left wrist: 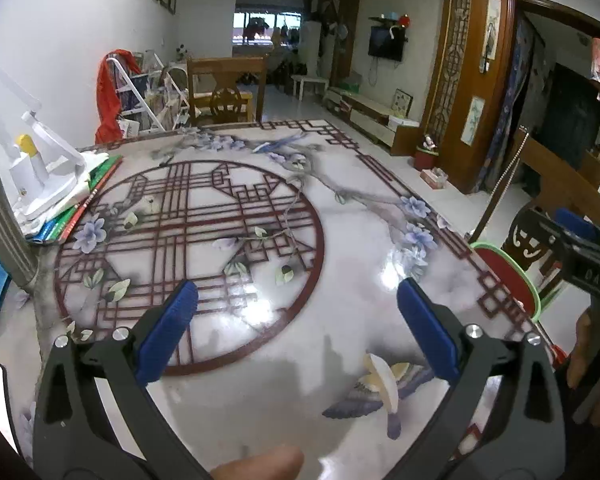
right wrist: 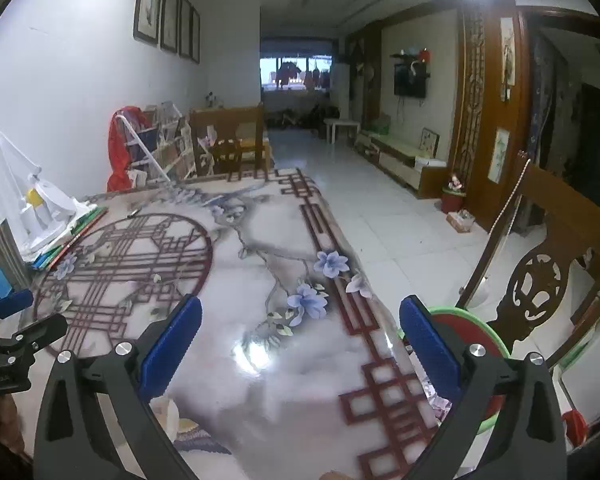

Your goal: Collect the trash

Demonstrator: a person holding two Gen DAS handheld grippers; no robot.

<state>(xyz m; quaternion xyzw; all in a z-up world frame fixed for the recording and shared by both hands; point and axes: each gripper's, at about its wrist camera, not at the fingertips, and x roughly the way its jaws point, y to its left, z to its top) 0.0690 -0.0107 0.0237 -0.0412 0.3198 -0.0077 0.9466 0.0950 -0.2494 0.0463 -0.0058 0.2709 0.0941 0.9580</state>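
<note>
**Ana:** Table (left wrist: pixel 340 360) first: we hold both tools over a big glossy top printed with a dark red lattice circle, grey branches and blue flowers. It fills most of each view, with a tiled floor (right wrist: pixel 380 216) and a long room behind it.

**Ben:** And beside it?

**Ana:** At the right edge of the table we see a round bin (left wrist: pixel 504 272) with a pale green rim and a red inside, standing just beside the tabletop, next to a carved wooden chair (right wrist: pixel 540 284). At the far left of the table a white desk lamp (left wrist: pixel 48 176) rests on a stack of books (left wrist: pixel 80 208).

**Ben:** How are our tools set?

**Ana:** Our left gripper (left wrist: pixel 298 332) has its blue-padded fingers spread wide apart, with nothing between them. Our right gripper (right wrist: pixel 300 344) is spread just as wide and also carries nothing. It hovers over the right side of the table, with one finger in front of the bin.

**Ben:** Where is the trash?

**Ana:** A small pale peel scrap (left wrist: pixel 384 380), cream and curled, lies on the tabletop near the front edge. In the left view it sits below and slightly right of the gap between our fingers, close to the right-hand finger, touching neither. It is well apart from the bin.
</note>
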